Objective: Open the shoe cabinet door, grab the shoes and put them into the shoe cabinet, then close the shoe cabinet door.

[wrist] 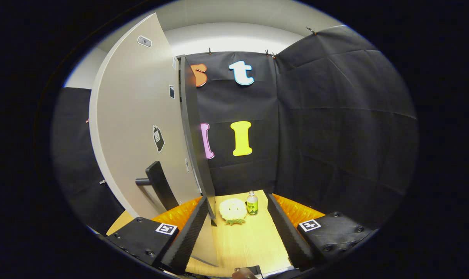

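The cabinet door stands swung out on the left, seen nearly edge-on, with its dark handle low on the pale face. Whether it is on its way open or on its way shut cannot be told from this moment alone. The inside of the cabinet is hidden behind the door, so I cannot tell whether any shoes are already in there. No shoes are to be seen on the surface ahead. My guess is that the task is either at the opening step or near the closing one; at the least, the door is not shut.

The gripper is wide open and holds nothing. Its left finger lies right by the door's lower near edge, touching it or just beside it; the contact itself is too fine to be sure of. The right finger is well apart from the door, over bare wood. Nothing lies between the fingers but the surface.

Just beyond the fingertips, on the far part of the surface, sits a pale round thing with small holes, resting on a green leafy base. A small bottle stands upright just to its right, close beside it. Neither belongs to the task. A dark object shows at the near edge, too little of it to name.
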